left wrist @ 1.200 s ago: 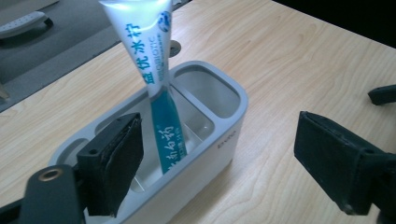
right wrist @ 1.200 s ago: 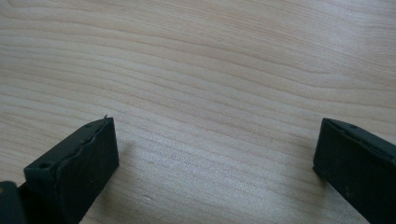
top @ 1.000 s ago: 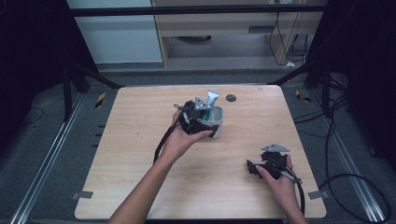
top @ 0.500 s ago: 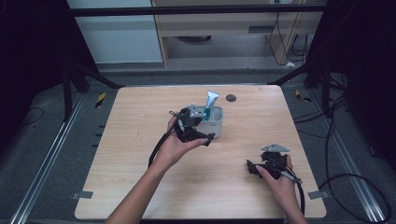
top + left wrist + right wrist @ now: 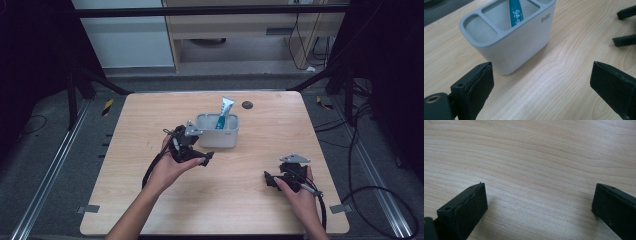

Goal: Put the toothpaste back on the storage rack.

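A grey compartmented holder [image 5: 226, 136] stands upright at the middle back of the wooden table [image 5: 150, 115]. A teal and white tube [image 5: 224, 111] leans out of its middle compartment. In the left gripper view the holder [image 5: 524, 42] stands just beyond the jaws with the tube [image 5: 515, 12] inside it. My left gripper [image 5: 201, 156] sits at the holder's near left corner, open; its jaws have just been opening and nothing is between them [image 5: 541, 75]. My right gripper [image 5: 269, 180] rests low at the near right, open over bare wood [image 5: 540, 192].
A small dark round disc [image 5: 246, 105] lies near the table's far edge, behind the holder. The right gripper's two black fingertips [image 5: 625, 40] show at the right edge of the left gripper view. Cables run along the floor to the right of the table.
My left hand has drawn back from above the holder toward the near left and a little down. The tube now stands free in the holder. The right hand has stayed put.
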Demonstrator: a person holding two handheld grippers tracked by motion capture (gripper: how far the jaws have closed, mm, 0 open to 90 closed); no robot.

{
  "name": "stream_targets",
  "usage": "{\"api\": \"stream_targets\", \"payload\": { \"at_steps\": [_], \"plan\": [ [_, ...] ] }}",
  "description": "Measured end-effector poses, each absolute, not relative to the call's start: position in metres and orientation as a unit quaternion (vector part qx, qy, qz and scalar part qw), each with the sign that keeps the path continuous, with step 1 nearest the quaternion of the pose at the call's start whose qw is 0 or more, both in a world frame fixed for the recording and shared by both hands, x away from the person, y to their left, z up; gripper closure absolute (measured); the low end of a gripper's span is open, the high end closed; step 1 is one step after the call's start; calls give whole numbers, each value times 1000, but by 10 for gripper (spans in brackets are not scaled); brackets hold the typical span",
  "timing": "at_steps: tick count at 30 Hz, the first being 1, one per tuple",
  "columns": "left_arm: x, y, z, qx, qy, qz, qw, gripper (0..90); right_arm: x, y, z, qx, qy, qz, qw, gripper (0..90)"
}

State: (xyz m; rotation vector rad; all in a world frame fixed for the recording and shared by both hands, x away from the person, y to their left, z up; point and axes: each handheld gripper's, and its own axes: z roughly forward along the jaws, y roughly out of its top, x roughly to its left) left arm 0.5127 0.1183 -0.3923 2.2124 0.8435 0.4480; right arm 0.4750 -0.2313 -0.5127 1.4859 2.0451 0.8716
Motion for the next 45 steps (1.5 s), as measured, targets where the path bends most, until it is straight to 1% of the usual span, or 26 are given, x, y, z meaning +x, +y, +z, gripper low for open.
{"api": "stream_targets", "payload": {
  "at_steps": [16, 45],
  "plan": [
    [509, 155, -418, 858, 351, 176, 331, 42, 475, -231, -513, 541, 744, 317, 232, 3],
    [510, 238, -476, 831, 435, 180, 297, 47, 475, -231, -513, 541, 744, 317, 232, 3]
  ]
}}
